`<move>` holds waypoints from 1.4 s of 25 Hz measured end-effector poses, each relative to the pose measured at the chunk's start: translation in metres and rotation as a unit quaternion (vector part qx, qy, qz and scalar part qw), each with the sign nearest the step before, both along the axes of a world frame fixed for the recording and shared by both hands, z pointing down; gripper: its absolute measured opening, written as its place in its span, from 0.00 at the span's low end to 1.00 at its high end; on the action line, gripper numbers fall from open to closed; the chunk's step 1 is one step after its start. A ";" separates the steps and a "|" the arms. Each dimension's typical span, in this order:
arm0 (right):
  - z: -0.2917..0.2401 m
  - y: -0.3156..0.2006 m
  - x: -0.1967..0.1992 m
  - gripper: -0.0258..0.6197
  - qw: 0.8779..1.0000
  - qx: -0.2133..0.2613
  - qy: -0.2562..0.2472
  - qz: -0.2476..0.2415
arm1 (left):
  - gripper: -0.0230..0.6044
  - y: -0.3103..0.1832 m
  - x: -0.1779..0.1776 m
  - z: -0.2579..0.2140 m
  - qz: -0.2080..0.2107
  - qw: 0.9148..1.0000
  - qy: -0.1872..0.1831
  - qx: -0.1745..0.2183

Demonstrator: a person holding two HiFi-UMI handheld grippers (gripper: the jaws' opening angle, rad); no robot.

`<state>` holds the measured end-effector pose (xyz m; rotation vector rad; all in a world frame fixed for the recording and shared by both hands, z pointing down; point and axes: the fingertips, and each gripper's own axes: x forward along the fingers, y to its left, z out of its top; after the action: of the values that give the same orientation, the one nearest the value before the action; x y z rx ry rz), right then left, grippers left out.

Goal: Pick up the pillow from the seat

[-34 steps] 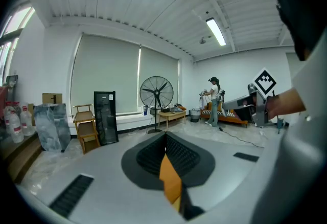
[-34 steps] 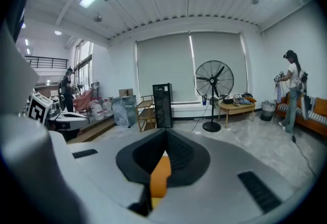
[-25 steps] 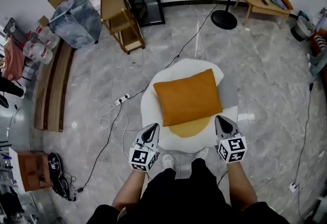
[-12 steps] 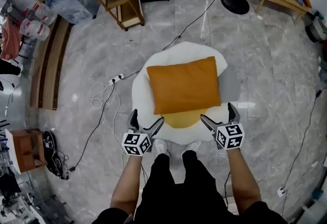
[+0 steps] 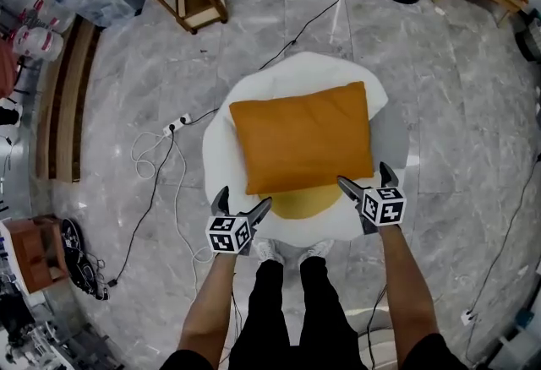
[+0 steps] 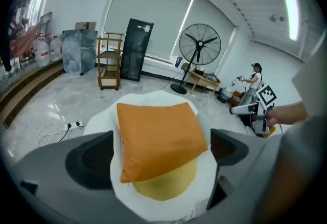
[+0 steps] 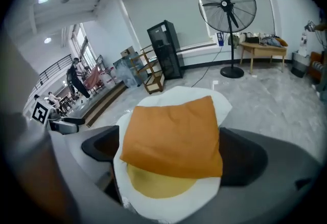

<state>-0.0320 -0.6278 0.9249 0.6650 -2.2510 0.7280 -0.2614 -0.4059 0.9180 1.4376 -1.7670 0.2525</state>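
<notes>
Left gripper [image 5: 246, 196]: jaws just opened, spread wide, nothing between them, tips by pillow's near-left corner. Orange pillow [image 5: 302, 136]: flat on white seat [image 5: 215, 159], mid-scene. Right gripper [image 5: 363, 173]: jaws just opened, spread wide, empty, by near-right corner.

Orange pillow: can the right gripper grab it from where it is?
Probably yes. The right gripper hangs by the near corner of the pillow; its jaws have just been opening and stand wide with nothing between them yet, and nothing blocks the way.
</notes>
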 end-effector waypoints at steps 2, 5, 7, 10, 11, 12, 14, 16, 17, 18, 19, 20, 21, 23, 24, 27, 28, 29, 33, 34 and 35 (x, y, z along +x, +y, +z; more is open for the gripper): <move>0.031 -0.012 0.002 0.95 1.000 -0.018 0.011 0.006 | 0.96 -0.008 -0.005 0.029 -0.005 1.000 0.013 -0.011; 0.083 -0.025 0.010 0.95 0.998 -0.046 0.043 0.005 | 0.96 -0.021 -0.012 0.075 -0.011 0.999 0.038 -0.026; 0.117 -0.027 0.018 0.95 0.996 -0.065 0.066 -0.003 | 0.96 -0.025 -0.016 0.104 -0.007 0.998 0.043 -0.040; 0.164 -0.024 0.030 0.95 0.991 -0.091 0.095 -0.026 | 0.96 -0.026 -0.020 0.146 0.000 0.997 0.047 -0.063; 0.179 -0.024 0.035 0.95 0.989 -0.095 0.107 -0.035 | 0.96 -0.026 -0.021 0.160 0.004 0.996 0.049 -0.070; 0.193 -0.025 0.040 0.95 0.987 -0.097 0.117 -0.043 | 0.96 -0.025 -0.021 0.174 0.007 0.996 0.051 -0.078; 0.215 -0.029 0.049 0.95 0.985 -0.101 0.129 -0.051 | 0.96 -0.023 -0.022 0.198 0.014 0.994 0.057 -0.088; 0.231 -0.038 0.050 0.95 0.986 -0.106 0.122 -0.050 | 0.96 -0.025 -0.024 0.214 0.020 0.994 0.065 -0.088; 0.236 -0.044 0.048 0.95 0.986 -0.109 0.114 -0.047 | 0.96 -0.028 -0.027 0.219 0.020 0.994 0.071 -0.082; 0.240 -0.051 0.044 0.95 0.987 -0.114 0.104 -0.043 | 0.96 -0.033 -0.030 0.223 0.017 0.994 0.079 -0.074; 0.243 -0.057 0.039 0.95 0.987 -0.120 0.095 -0.039 | 0.96 -0.039 -0.032 0.228 0.015 0.994 0.089 -0.066; 0.248 -0.062 0.035 0.95 0.987 -0.127 0.089 -0.037 | 0.96 -0.044 -0.034 0.233 0.016 0.993 0.098 -0.063; 0.255 -0.063 0.031 0.95 0.986 -0.138 0.086 -0.035 | 0.96 -0.047 -0.033 0.241 0.023 0.992 0.103 -0.067; 0.272 -0.059 0.027 0.95 0.982 -0.164 0.083 -0.033 | 0.96 -0.050 -0.028 0.259 0.035 0.990 0.104 -0.085; 0.279 -0.058 0.025 0.95 0.981 -0.170 0.082 -0.033 | 0.96 -0.052 -0.026 0.268 0.032 0.990 0.105 -0.091; 0.285 -0.061 0.021 0.95 0.981 -0.176 0.076 -0.035 | 0.96 -0.057 -0.027 0.278 0.009 0.991 0.096 -0.097; 0.286 -0.061 0.020 0.95 0.980 -0.180 0.074 -0.037 | 0.94 -0.059 -0.027 0.278 0.004 0.991 0.092 -0.097; 0.287 -0.061 0.019 0.94 0.980 -0.183 0.075 -0.039 | 0.90 -0.061 -0.027 0.278 0.001 0.991 0.090 -0.098; 0.282 -0.054 0.014 0.77 0.977 -0.187 0.088 -0.061 | 0.74 -0.064 -0.022 0.271 0.006 0.992 0.074 -0.107; 0.278 -0.053 0.011 0.71 0.977 -0.180 0.093 -0.068 | 0.69 -0.065 -0.021 0.268 0.009 0.992 0.068 -0.107; 0.272 -0.054 0.008 0.65 0.978 -0.171 0.097 -0.073 | 0.64 -0.067 -0.019 0.264 0.012 0.992 0.062 -0.106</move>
<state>-0.0238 -0.6818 1.1974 0.3811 -1.9118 0.9084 -0.2809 -0.4732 1.1818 1.2944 -1.5740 0.3448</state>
